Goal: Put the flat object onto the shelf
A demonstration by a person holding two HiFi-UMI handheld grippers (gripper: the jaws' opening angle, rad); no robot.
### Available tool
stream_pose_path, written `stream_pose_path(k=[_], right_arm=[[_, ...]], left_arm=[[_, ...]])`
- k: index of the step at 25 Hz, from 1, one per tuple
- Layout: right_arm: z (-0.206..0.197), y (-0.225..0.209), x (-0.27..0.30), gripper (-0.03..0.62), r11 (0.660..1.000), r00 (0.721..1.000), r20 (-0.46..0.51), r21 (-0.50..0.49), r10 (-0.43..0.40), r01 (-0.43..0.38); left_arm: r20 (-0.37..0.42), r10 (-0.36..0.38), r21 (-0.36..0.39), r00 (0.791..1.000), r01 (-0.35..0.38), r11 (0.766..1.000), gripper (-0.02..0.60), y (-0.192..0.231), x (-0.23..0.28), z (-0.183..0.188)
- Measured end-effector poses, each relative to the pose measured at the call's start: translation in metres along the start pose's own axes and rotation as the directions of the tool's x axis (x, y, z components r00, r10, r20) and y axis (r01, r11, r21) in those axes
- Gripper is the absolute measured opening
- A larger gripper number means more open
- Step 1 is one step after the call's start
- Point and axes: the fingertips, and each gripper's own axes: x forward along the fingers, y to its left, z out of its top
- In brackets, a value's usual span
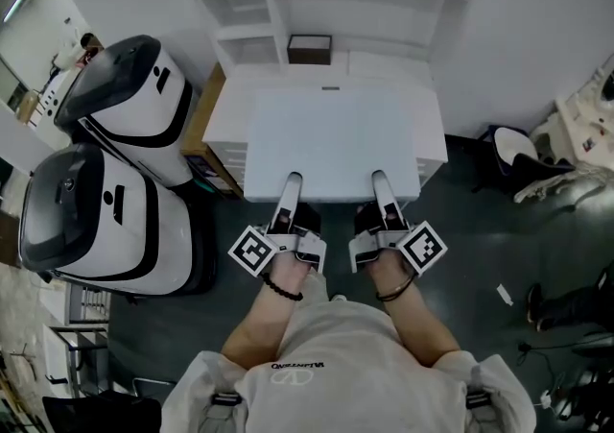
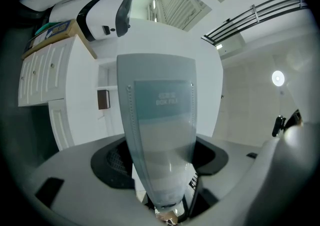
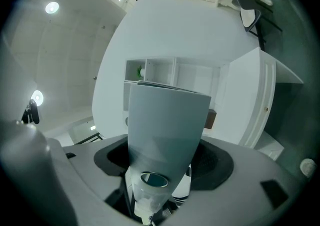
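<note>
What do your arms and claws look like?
The left claw and right claw are long and pale grey, dark at the base, each with a cube of black-and-white square markers. The person wears a pale short-sleeved T-shirt, a black bead bracelet and a thin black wristband.

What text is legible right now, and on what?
"BOX FILE": raised lettering on the flat file, in the left gripper view. The line above it is too blurred to read.
"VALENTINO": upside down on the person's shirt, small, so probably.
Nothing else is legible.
</note>
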Motion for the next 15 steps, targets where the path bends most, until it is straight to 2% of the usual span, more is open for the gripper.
stream_pose_path(k=[8,15], right_arm=[[0.013,-0.025,0.059,0.328,0.999,0.999,0.022,-0.014,-0.029,0.03],[0.019,-0.036,0.142,0.328,0.999,0.999,0.049,-0.048,-0.017,0.019]], left_arm=[[-0.024,-0.005,-0.027,1.0,0.005,1.0,0.311,0.034,0.059,0.024],[-0.052,-0.021,-0.051,0.998,0.019,0.999,0.31,0.06,0.129,0.069]])
